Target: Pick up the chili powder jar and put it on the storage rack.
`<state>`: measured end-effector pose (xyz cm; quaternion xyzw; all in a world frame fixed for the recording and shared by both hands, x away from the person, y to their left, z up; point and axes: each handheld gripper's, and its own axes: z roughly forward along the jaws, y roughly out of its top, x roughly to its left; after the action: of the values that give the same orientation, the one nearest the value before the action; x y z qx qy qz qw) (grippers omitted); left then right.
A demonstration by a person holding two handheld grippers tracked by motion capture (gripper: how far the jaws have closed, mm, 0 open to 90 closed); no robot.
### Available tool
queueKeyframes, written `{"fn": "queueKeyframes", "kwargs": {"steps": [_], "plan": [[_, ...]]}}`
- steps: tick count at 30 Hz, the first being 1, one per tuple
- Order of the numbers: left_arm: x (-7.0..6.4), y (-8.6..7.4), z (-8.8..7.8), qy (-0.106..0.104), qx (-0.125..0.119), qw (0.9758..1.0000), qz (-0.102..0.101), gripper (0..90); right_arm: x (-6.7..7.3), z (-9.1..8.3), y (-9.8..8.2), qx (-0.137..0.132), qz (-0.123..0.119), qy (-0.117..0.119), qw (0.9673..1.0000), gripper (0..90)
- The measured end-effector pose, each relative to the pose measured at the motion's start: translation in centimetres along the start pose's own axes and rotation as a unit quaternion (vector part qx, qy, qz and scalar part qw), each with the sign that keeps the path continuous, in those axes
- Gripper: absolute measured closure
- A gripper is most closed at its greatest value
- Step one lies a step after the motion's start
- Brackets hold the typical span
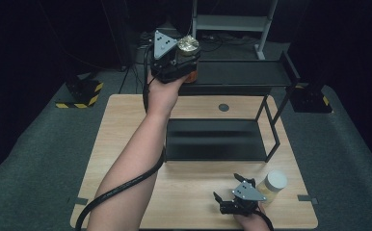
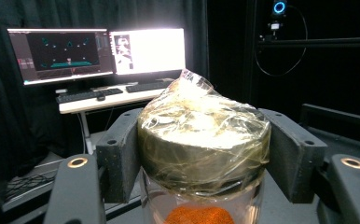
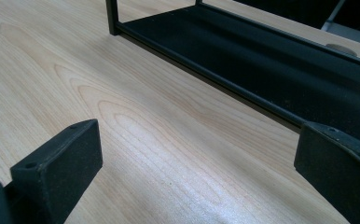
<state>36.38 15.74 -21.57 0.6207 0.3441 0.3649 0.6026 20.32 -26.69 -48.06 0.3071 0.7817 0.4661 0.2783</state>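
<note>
Your left gripper (image 1: 184,60) is clamped on a glass jar (image 2: 201,205). Both pads press against the jar's lid (image 2: 204,140), which is wrapped in crinkled clear film; orange powder shows in the jar below the lid. You hold this jar raised at the left end of the black rack's upper shelf (image 1: 242,74), beyond the far edge of the bench (image 1: 126,125); whether its base touches the shelf cannot be told. The jar stands upright between the jaws.

Your right gripper (image 1: 228,202) rests low near the near edge of the bench, towards its right corner. Its jaws stand wide apart with nothing between them, only bare wood grain. They point towards the rack's lower shelf (image 3: 271,60), which sits on the bench just ahead.

A second jar with a white lid (image 1: 273,184) stands on the bench just beside your right gripper, on its right side, near the near right corner. It is upright and not gripped.

Two lit monitors (image 2: 99,53) stand on a desk behind the rack.
</note>
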Motion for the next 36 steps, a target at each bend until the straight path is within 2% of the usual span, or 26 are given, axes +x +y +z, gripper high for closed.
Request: {"fn": "queueKeyframes", "kwargs": {"steps": [6,18,24,36], "plan": [[0.13,-0.28,0.24,0.001,0.003,1.0,-0.006,34.6,-0.06,-0.02,-0.03,-0.001,0.002,0.001,1.0,0.4],[0.13,-0.55,0.35,0.003,0.008,0.9999,-0.005,34.6,-0.06,0.01,0.0,0.0,0.0,0.001,1.0,0.4],[0.35,-0.85,0.35,0.002,0.007,0.9999,-0.013,34.6,-0.07,0.01,0.0,0.0,0.001,0.001,1.0,0.4],[0.45,-0.52,0.32,0.0,0.014,0.9998,-0.011,33.9,-0.01,0.02,0.03,0.001,-0.001,0.001,1.0,0.4]]}}
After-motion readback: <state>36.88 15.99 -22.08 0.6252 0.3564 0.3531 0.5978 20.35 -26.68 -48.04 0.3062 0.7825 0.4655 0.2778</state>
